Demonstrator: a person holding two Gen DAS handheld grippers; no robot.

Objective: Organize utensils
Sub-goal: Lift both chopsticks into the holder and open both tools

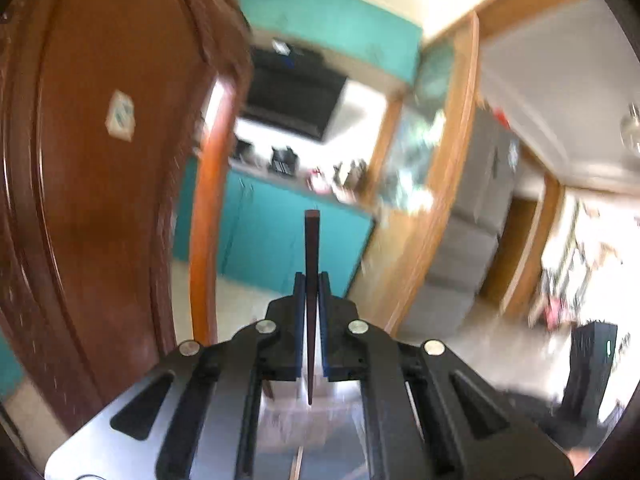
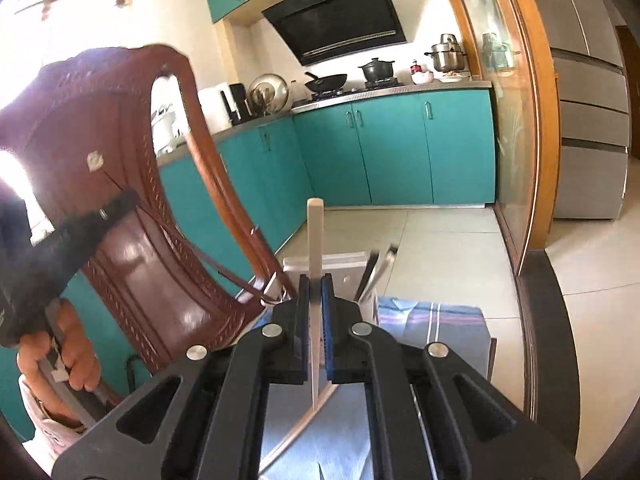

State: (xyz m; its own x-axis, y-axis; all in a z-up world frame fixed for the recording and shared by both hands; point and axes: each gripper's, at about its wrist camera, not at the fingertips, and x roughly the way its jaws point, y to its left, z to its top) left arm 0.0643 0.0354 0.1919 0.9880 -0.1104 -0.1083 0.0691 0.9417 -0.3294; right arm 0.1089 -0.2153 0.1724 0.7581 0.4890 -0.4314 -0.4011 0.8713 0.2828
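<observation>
Blurring hides the far kitchen while left gripper (image 1: 311, 280) jaws clamp a dark chopstick (image 1: 311, 248), right gripper (image 2: 315, 282) jaws a pale chopstick (image 2: 315, 236).

We count two chopsticks: one dark brown chopstick (image 1: 311, 264) and one pale chopstick (image 2: 315, 264). We see two grippers, the left gripper (image 1: 311, 280) and the right gripper (image 2: 315, 284), one wooden chair (image 2: 132, 184), two pots (image 2: 447, 54) and one wok (image 2: 326, 80).
</observation>
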